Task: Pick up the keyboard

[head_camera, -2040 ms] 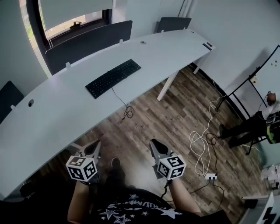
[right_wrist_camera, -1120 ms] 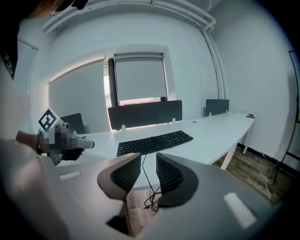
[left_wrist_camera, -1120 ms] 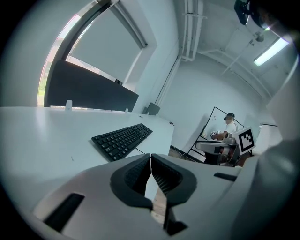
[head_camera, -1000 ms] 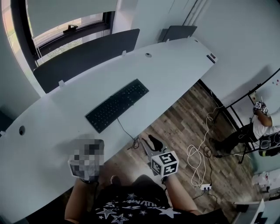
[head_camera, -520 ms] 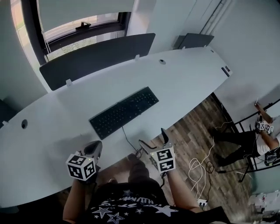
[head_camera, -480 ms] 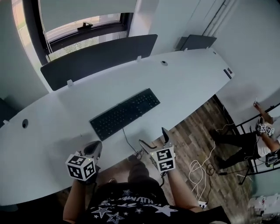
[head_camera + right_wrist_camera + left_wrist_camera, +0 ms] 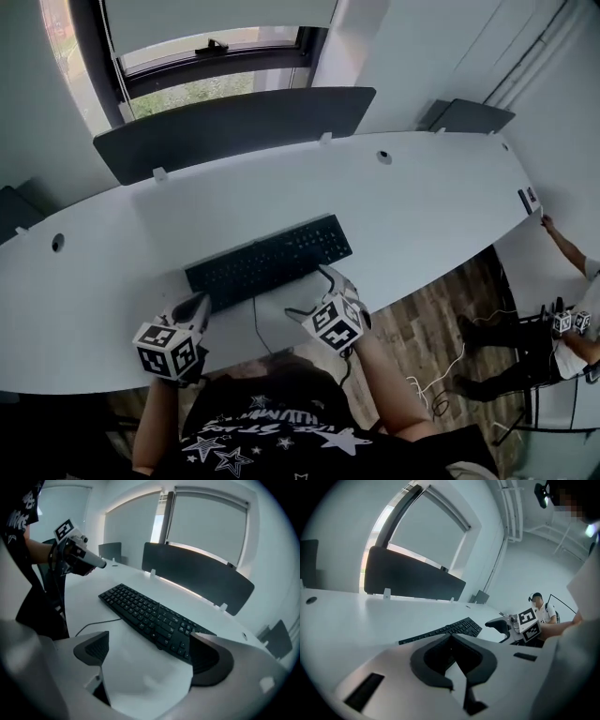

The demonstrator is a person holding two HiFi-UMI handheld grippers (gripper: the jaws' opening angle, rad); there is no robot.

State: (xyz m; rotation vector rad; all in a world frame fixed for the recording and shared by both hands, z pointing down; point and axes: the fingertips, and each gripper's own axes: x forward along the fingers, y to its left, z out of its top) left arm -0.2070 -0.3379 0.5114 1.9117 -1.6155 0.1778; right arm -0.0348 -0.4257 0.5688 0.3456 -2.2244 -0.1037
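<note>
A black keyboard (image 7: 267, 262) lies slantwise on the white desk (image 7: 422, 206), its cable (image 7: 255, 328) running off the front edge. My right gripper (image 7: 317, 292) hovers over the desk just in front of the keyboard's right end. Its jaws are opening wide, with only bare desk between them. In the right gripper view the keyboard (image 7: 150, 616) lies just beyond the right gripper (image 7: 150, 651), its end by the right-hand jaw. My left gripper (image 7: 197, 305) is shut and empty, near the keyboard's left front corner. The left gripper (image 7: 452, 653) points along the desk, the keyboard (image 7: 445, 630) ahead.
A dark divider panel (image 7: 234, 127) stands along the desk's back edge below the window (image 7: 216, 47). A small dark object (image 7: 528, 199) lies at the desk's far right end. Another person (image 7: 572, 319) holding grippers stands on the wood floor at the right.
Both grippers have come forward from the desk's front edge to just before the keyboard. The right gripper rolled and its jaws spread wide. The left stayed shut.
</note>
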